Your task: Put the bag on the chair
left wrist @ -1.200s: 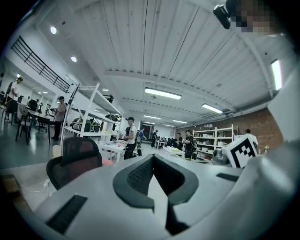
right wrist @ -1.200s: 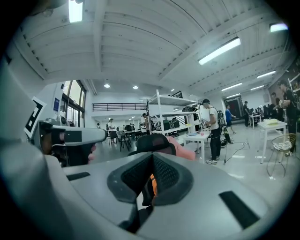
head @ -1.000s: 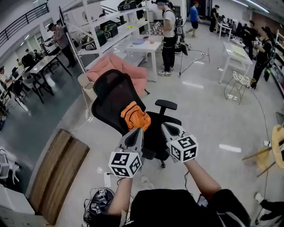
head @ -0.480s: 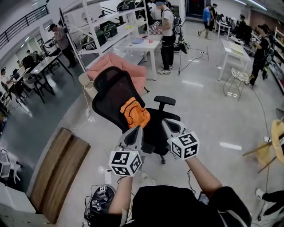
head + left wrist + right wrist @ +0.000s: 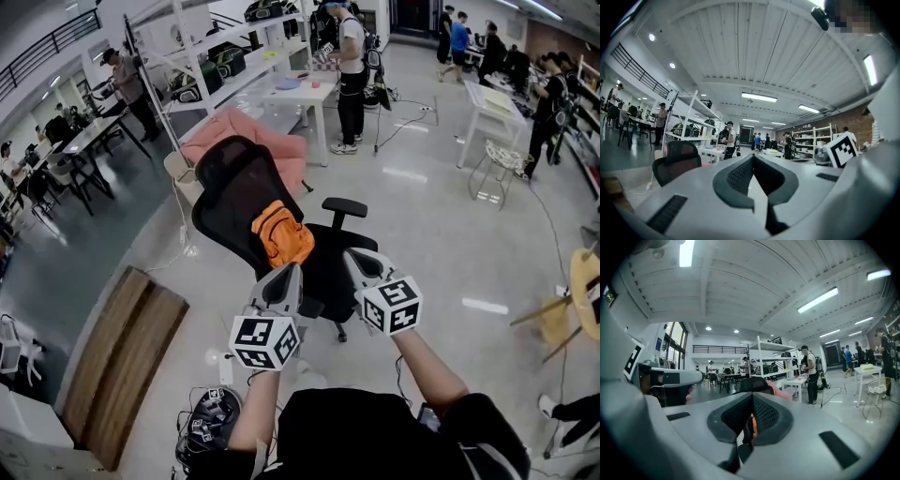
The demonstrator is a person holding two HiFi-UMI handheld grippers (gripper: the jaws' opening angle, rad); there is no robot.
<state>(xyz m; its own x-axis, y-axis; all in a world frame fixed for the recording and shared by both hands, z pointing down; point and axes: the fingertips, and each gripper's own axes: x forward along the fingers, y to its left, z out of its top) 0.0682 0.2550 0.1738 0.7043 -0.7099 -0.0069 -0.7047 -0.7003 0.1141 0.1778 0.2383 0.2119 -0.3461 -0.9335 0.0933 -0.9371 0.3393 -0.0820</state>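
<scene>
The orange bag lies on the chair. Judged soft, light and limp: grasp a strap or fabric fold. The left gripper and right gripper are closed and empty.

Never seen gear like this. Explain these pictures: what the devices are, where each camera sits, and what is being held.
No robot here: a person holds a tool in each hand, the left hand-held gripper and the right hand-held gripper. The patterned cubes on them are parts of them. One picture comes from a camera on the person's head, looking steeply down; the other two from cameras riding on each gripper, looking along its jaws. Below, a black office chair stands on a shiny floor, with an orange bag on it against the backrest. Both pairs of jaws are together. A sliver of orange shows through the right pair's slit, but the head view shows the bag apart from that gripper, so neither seems to hold anything.
</scene>
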